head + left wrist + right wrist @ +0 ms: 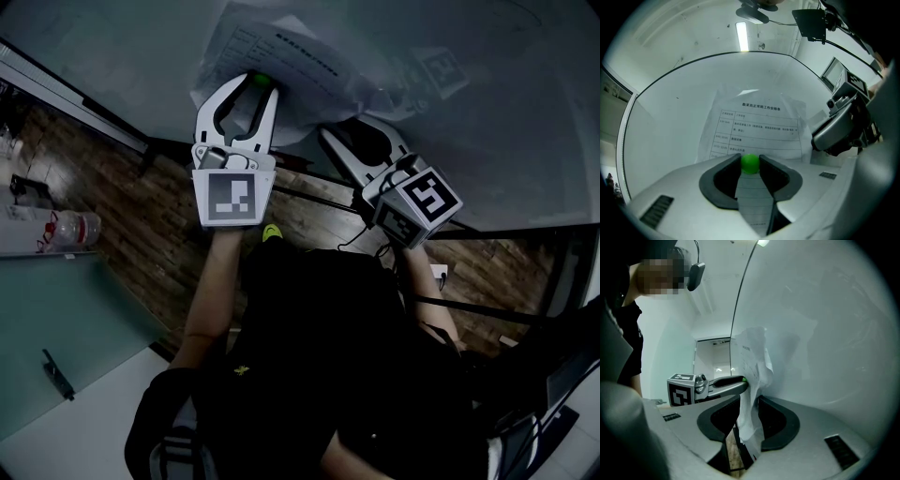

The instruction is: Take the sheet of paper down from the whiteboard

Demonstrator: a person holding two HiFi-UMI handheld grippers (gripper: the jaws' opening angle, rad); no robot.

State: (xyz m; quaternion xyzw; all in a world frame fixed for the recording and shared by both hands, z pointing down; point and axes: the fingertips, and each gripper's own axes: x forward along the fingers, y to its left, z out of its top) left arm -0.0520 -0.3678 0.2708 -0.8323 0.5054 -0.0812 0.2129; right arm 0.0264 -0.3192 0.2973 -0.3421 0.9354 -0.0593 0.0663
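Arms outstretched, a person in dark clothing works two handheld grippers against a whiteboard (487, 112), where a printed sheet of paper (759, 126) is still pinned. The left forearm (211, 291) reaches straight ahead, and the left gripper (251, 82) points squarely at the board with its marker cube (230, 197) facing the head camera. Its jaws are closed on a small green magnet (750, 164) that sits on the sheet's lower part, one pad touching each side of it. The right forearm (427, 300) angles in from the right, so the right gripper (749, 401) meets the board obliquely, just beside the left one. Its jaws are pinched on the sheet's lower edge, which buckles away from the board and hangs crumpled between the pads. Seen from the right gripper view, the left gripper's tips rest against the paper at the magnet. The upper part of the sheet lies flat on the board.
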